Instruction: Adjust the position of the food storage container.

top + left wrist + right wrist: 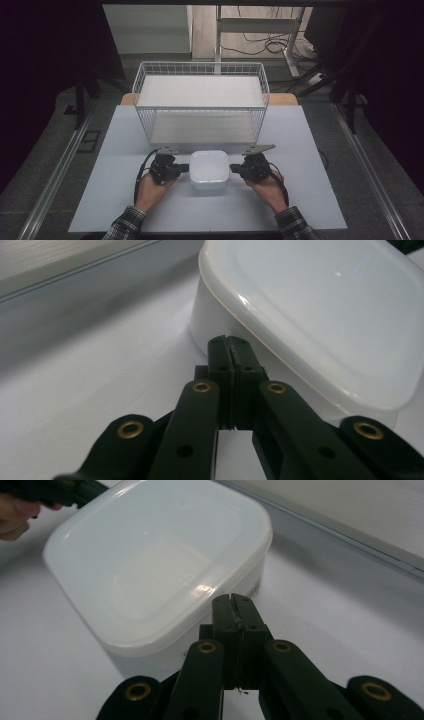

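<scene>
A white lidded plastic container (209, 169) sits on the white table, in front of the wire basket. My left gripper (186, 168) points at its left side with its jaws pressed together and nothing between them; in the left gripper view its tips (229, 341) are right at the wall of the container (320, 305), under the lid's rim. On the opposite side, my right gripper (232, 169) is also shut and empty, its tips (232, 600) close against the side of the container (155, 570). Whether either tip touches the wall I cannot tell.
A white wire basket (200, 101) with a white liner stands just behind the container at the table's back. The table surface (100, 190) has bare room left and right of my hands. Cables and a desk frame (260, 35) lie on the floor beyond.
</scene>
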